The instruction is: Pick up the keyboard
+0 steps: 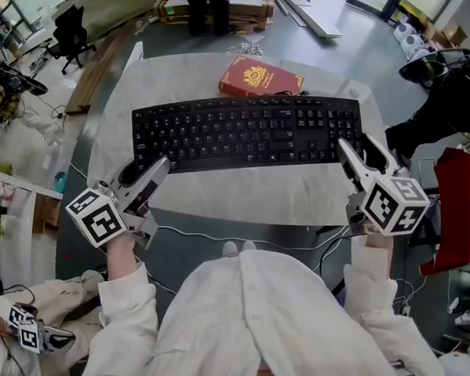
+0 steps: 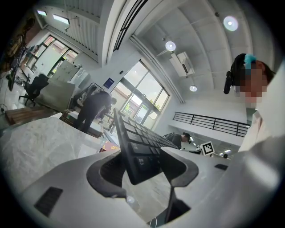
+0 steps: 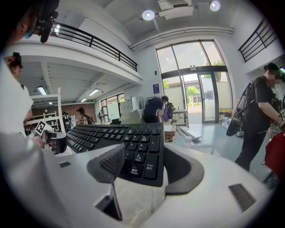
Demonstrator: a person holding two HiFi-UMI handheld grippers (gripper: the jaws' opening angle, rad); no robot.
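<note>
The black keyboard (image 1: 248,131) is lying flat across a white sheet (image 1: 220,196) that is covering the middle of the grey table (image 1: 346,52). Its keys are facing up and its long side is running left to right in front of the person. The person is holding the left gripper (image 1: 146,171) at the keyboard's near left corner. Its jaws are standing apart with that corner sitting between them, and the left gripper view is showing a gap beside the keyboard's edge, so nothing is being squeezed. The right gripper (image 1: 358,147) is sitting at the near right corner in the same way. One jaw is reaching over the keys by the number pad, the other is lying just beside the keyboard's right edge, and they too are parted around the corner rather than clamping it. Beyond the keyboard, a red book (image 1: 259,77) is resting on the sheet, close to the far edge. A thin cable (image 1: 182,229) is trailing over the table near the person.
</note>
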